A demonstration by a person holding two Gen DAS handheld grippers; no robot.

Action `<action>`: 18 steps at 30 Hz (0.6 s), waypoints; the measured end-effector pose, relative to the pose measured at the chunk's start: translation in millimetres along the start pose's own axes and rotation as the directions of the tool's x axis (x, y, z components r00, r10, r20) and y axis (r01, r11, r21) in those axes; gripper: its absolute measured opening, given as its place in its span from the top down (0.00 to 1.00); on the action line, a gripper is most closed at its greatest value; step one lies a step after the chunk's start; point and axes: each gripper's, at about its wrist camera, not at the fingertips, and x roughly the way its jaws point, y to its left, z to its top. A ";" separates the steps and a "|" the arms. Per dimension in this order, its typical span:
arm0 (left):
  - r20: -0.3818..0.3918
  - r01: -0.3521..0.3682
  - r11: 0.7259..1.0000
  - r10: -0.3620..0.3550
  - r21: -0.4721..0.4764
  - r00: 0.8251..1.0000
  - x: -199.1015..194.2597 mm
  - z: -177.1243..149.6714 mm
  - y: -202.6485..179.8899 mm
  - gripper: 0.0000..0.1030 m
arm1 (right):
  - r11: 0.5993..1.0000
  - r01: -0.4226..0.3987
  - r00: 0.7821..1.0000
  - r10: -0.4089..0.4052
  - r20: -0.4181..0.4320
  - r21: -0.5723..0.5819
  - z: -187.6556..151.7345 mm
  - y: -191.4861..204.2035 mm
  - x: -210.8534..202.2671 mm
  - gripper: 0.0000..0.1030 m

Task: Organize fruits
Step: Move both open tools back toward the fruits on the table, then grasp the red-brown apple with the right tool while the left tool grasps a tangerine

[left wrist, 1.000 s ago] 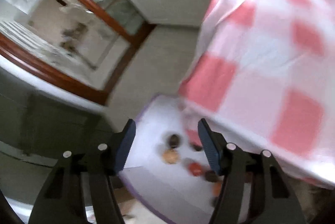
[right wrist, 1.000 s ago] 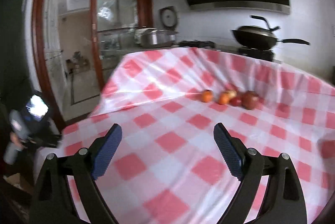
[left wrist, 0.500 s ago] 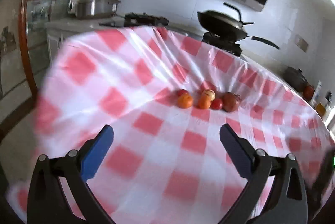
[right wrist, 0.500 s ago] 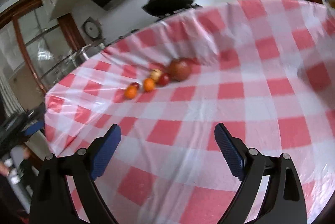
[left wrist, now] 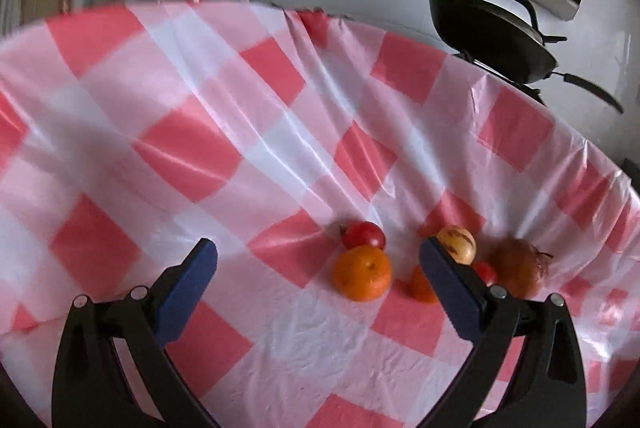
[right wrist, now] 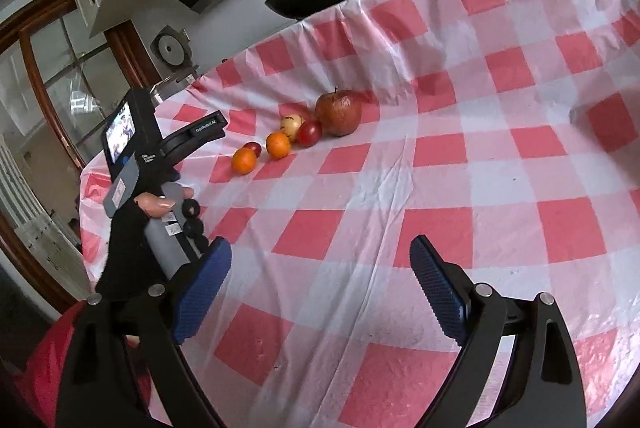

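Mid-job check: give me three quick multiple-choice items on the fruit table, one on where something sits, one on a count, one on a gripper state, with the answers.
1. Where does the big brownish apple sit in the fruit row, seen from the right wrist?
A. At the right end
B. In the middle
C. Apart, by the table edge

2. How many oranges lie on the checked cloth?
A. One
B. Two
C. Four

3. What state is the left gripper in?
A. Shut on an orange
B. Shut on nothing
C. Open, holding nothing

Answers: 1 A, the apple ends the row on the right, next to a red tomato. 2 B, one orange and a second orange show. 3 C, its fingers stand wide apart with only cloth and fruit beyond them.
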 end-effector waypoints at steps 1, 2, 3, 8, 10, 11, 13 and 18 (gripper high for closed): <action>-0.017 0.018 1.000 -0.019 -0.016 1.000 3.5 0.0 6.3 0.01 | 1.000 0.008 1.000 -0.008 -0.011 -0.004 2.8 2.1 7.3 0.14; -0.025 0.025 0.999 -0.026 -0.033 0.999 4.5 0.1 11.3 0.01 | 1.000 0.015 1.000 -0.015 -0.018 -0.021 5.8 5.1 14.0 0.14; -0.031 0.033 0.998 -0.034 -0.054 0.999 6.0 0.2 17.0 0.01 | 0.998 0.031 0.999 -0.033 -0.027 -0.049 11.5 10.1 24.8 0.14; -0.045 0.040 0.997 -0.043 -0.064 0.998 12.7 -3.1 29.8 0.02 | 0.981 0.123 0.991 -0.131 -0.042 -0.149 50.0 33.1 88.0 0.15; -0.056 0.072 0.996 -0.075 -0.059 0.996 13.6 -4.8 29.7 0.02 | 0.979 0.158 0.985 -0.165 -0.051 -0.127 71.3 30.7 121.3 0.15; -0.056 0.069 0.996 -0.072 -0.058 0.996 10.6 -5.6 31.6 0.02 | 0.978 0.172 0.982 -0.179 -0.056 -0.120 78.7 28.9 133.3 0.16; -0.073 0.079 0.995 -0.083 -0.056 0.994 13.2 -5.6 30.3 0.02 | 0.972 0.212 0.972 -0.221 -0.080 -0.102 98.3 24.0 166.6 0.16; -0.099 0.073 0.995 -0.079 -0.067 0.992 19.8 -6.0 30.9 0.02 | 0.971 0.236 0.966 -0.239 -0.100 -0.046 130.6 16.7 214.9 0.17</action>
